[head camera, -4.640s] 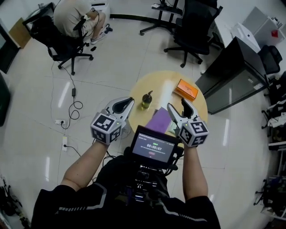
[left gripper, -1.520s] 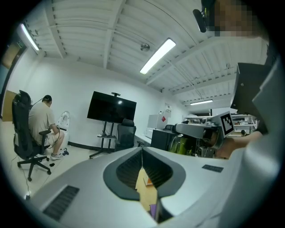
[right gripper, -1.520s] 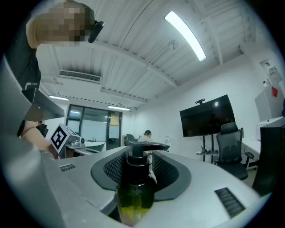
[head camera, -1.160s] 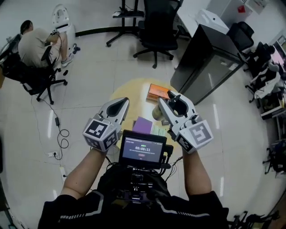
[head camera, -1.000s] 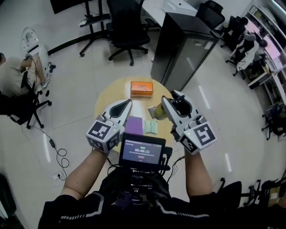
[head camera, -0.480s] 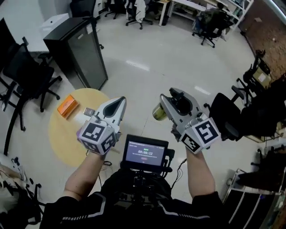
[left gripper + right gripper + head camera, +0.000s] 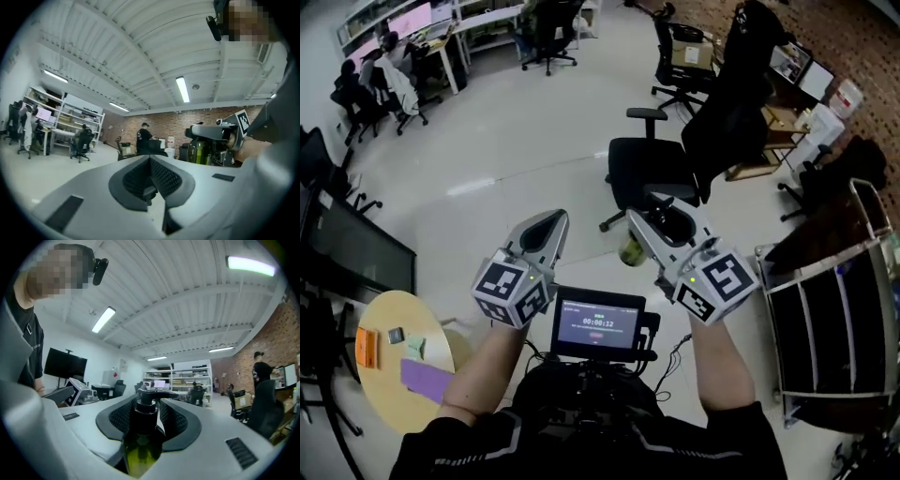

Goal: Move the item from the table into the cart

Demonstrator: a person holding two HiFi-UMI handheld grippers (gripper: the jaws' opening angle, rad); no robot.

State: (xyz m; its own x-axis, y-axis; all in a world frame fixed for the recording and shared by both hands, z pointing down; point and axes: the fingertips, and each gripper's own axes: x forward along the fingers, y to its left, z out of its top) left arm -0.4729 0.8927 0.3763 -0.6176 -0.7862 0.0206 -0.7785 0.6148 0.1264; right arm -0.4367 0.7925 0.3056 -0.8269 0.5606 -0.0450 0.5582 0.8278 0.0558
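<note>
One bottle (image 7: 630, 251) hangs clamped high near its pump in your right gripper (image 7: 660, 223), in mid-air, well apart from the table (image 7: 403, 307). Your left gripper (image 7: 546, 228) has its jaws together, empty. Swing too fast and the bottle could tilt or slip. A black chair (image 7: 649, 169) stands just ahead; the cart (image 7: 839, 328) waits to your right.

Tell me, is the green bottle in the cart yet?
Not yet. Done: the pump bottle is off the round table, which lies away at the lower left of the head view. In hand: the right tool is clamped on the bottle, up over the floor. Left to do: reach the cart at the right and set the bottle inside.
</note>
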